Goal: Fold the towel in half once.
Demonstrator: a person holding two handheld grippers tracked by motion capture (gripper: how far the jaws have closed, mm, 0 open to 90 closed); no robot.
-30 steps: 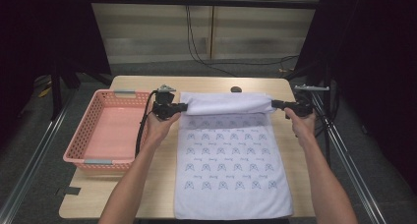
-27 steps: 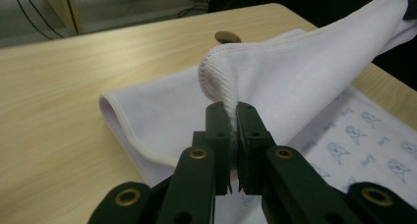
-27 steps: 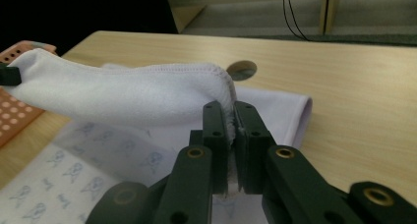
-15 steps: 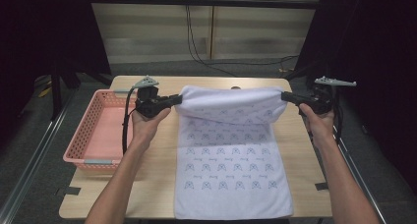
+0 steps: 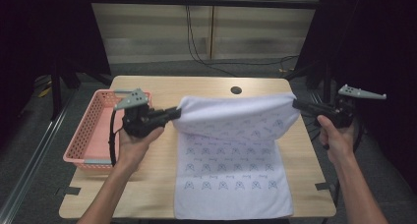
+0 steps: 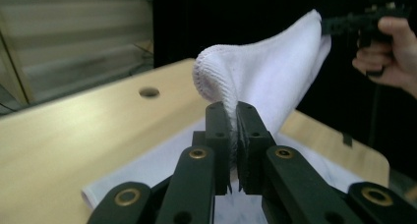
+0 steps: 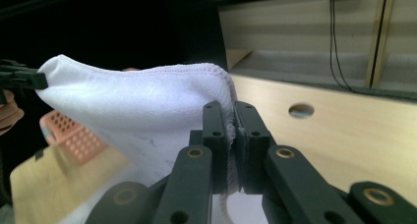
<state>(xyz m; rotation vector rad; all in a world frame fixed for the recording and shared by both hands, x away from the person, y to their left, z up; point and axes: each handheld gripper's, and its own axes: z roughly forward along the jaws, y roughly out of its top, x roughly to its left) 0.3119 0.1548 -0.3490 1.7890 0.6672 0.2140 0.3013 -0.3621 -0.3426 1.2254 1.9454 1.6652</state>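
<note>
- While the far edge of the white towel (image 5: 231,150) hangs lifted between the two hands, its near half lies flat on the surface (image 5: 162,184), reaching to the person's edge.
- Left tongs (image 5: 173,113) are clamped on the towel's far left corner; the left gripper view shows the hemmed cloth pinched tight between the black jaws (image 6: 231,135).
- Right tongs (image 5: 296,104) are clamped on the far right corner in the same way, with cloth squeezed between the jaws in the right gripper view (image 7: 231,135).
- The relation that matters: the held edge runs crosswise from one pair of tongs to the other, while the towel's long axis runs from that edge back toward the person. The free near edge lies toward the person from both tongs, so a fold would likely mean carrying the held edge toward it.
- Each hand is at its own corner, neither nearer the free edge; the two look about level, so the edge sags only slightly in the middle.
- A pink basket (image 5: 93,135) stands on the surface just left of the left hand (image 5: 137,140), apart from the towel.
- My judgement: both corners must travel together, or the fold will land skewed.
</note>
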